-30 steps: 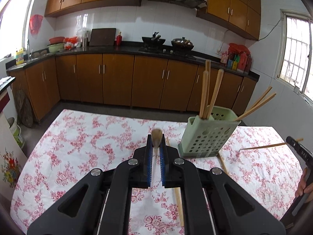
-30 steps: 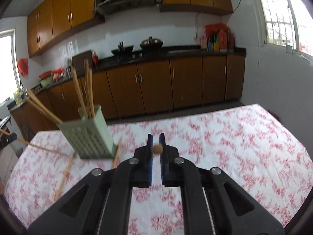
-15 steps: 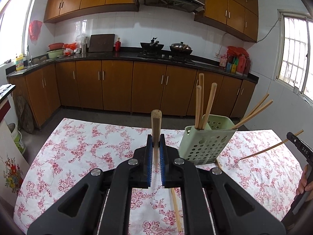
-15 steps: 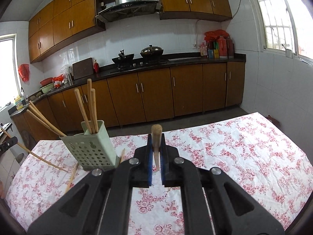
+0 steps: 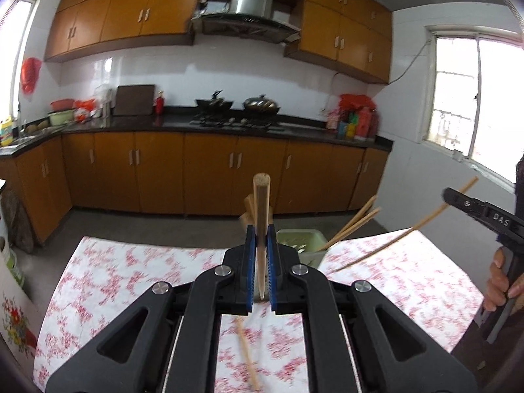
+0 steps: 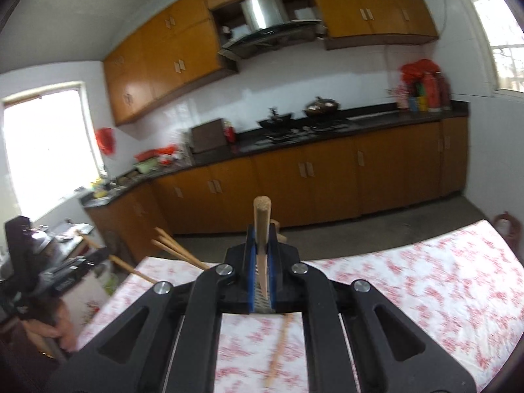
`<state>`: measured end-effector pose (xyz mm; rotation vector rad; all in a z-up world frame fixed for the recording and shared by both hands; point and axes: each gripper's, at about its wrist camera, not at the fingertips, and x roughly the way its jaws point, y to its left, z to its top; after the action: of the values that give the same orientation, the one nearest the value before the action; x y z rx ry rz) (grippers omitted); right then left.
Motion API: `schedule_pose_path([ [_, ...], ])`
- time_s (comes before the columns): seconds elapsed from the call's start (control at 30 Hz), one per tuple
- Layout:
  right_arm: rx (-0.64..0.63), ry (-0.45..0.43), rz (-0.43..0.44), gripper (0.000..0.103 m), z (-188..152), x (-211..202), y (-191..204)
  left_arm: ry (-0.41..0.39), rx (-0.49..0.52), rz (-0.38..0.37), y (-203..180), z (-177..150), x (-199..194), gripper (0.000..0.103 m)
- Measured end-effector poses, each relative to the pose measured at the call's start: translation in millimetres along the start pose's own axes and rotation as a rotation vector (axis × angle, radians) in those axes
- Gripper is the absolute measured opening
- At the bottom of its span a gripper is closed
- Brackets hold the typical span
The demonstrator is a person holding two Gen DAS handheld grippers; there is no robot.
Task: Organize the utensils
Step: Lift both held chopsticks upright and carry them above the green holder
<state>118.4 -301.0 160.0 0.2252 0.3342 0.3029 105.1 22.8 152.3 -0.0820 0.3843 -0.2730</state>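
Both grippers — left (image 5: 261, 255), right (image 6: 262, 262) — clamp upright chopsticks (image 5: 261, 203), green holder (image 5: 303, 240) just behind.

Setting: home kitchen. Orange-brown wood cabinets (image 5: 209, 177) run below a dark worktop (image 5: 294, 129) across mid-frame, with matching wall cabinets (image 5: 124, 16) above. Steel range hood (image 5: 252, 3) at top centre over a gas hob with a wok (image 5: 214, 102) and a lidded pan (image 5: 262, 104). White tiled wall. Barred window (image 5: 471, 98) at right. Floral cloth on the counter (image 5: 131, 271) in the foreground.
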Motion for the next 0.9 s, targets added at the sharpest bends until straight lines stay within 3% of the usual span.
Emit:
schedule_pose_path([
  [0.3,-0.06,-0.092,-0.019,0.007,21.7,18.8,34.0,-0.133,-0.044,-0.005,-20.3,46.6,12.0,0.007],
  [0.47,-0.069,-0.095,-0.048,0.007,24.2,43.5,39.1,-0.219,-0.055,0.063,-26.5,61.1,29.3,0.007],
  [0.9,-0.023,0.034,-0.068,0.007,-0.6,113.4,17.9,-0.121,-0.09,0.087,-16.1,25.3,92.2,0.007],
])
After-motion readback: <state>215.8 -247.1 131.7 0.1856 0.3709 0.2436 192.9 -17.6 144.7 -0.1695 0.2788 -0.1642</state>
